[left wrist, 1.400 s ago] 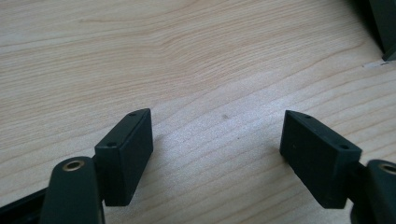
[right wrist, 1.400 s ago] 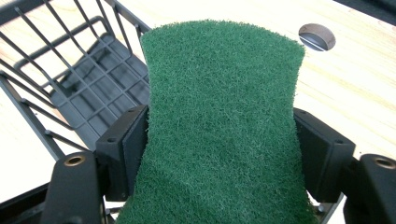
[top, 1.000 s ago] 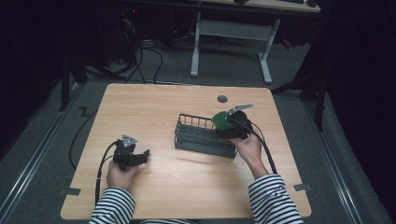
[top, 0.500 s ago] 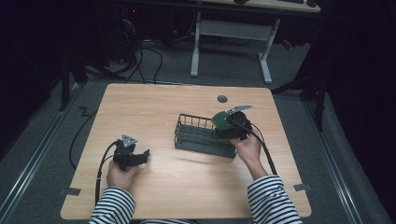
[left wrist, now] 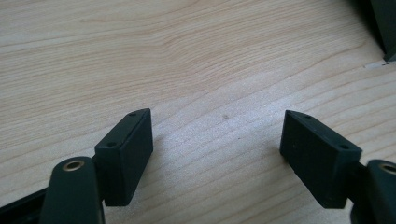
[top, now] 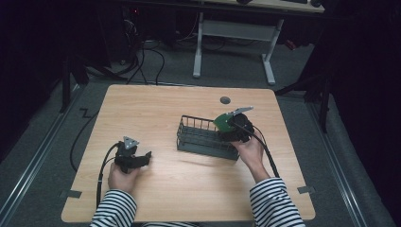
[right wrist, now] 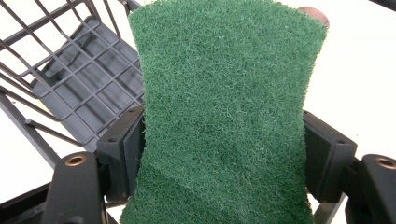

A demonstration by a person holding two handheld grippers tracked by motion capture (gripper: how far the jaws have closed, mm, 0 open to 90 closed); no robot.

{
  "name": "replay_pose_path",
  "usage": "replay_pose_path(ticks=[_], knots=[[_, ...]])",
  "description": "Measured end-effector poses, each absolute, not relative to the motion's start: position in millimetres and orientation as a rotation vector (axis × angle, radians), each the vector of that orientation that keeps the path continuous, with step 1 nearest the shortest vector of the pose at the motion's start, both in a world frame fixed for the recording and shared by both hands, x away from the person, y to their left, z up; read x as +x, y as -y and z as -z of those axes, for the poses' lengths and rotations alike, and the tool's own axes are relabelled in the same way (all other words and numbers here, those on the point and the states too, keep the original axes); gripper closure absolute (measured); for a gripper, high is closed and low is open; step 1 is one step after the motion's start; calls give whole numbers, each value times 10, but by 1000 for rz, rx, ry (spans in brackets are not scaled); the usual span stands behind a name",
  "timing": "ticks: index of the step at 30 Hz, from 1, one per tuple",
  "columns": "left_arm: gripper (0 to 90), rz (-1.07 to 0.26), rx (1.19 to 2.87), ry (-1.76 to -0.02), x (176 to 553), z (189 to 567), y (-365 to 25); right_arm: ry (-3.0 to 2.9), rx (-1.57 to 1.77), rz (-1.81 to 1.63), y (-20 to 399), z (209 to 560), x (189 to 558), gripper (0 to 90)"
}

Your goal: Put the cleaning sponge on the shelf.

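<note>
A green scouring pad (right wrist: 224, 116) is clamped between the jaws of the right gripper (top: 226, 124), both black pads being pressed against its side edges so that the pad is pinched in slightly at the waist. In the high view the scouring pad (top: 221, 123) is held above the right end of a dark wire basket (top: 201, 137), which stands on the light wooden table (top: 156, 101) a little right of the middle. In the right gripper view the basket (right wrist: 70, 84) is seen behind and to the left of the pad, its mesh floor and thin wire walls in sight. The right hand (top: 249, 152) is seen just beside the basket's right end, with a cable trailing back along the striped sleeve.

The left gripper (top: 146, 157) is held low over the table near its front left part, well apart from the basket. Its jaws are spread wide with nothing between them; bare wood is seen between the pads (left wrist: 126, 154) in the left gripper view.
</note>
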State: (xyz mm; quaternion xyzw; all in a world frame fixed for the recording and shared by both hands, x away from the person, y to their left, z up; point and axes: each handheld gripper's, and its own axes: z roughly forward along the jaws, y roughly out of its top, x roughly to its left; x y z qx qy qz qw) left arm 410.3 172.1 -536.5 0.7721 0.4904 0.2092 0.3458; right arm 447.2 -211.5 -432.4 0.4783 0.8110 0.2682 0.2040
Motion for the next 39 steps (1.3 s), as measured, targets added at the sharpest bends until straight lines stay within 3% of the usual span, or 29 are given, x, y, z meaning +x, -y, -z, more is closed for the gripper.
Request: replay_pose_path(ticks=[24,30,39], knots=[[260,-542,2003,-1276,4107,5364,-1721,-2303,1416,-763,2162,4494,4479,281],[260,-542,2003,-1276,4107,5364,-1721,-2293,1425,-788,2179,4479,4468,180],[260,-543,2003,-1277,4108,5364,-1721,-2265,1426,-884,2298,4389,4410,146]])
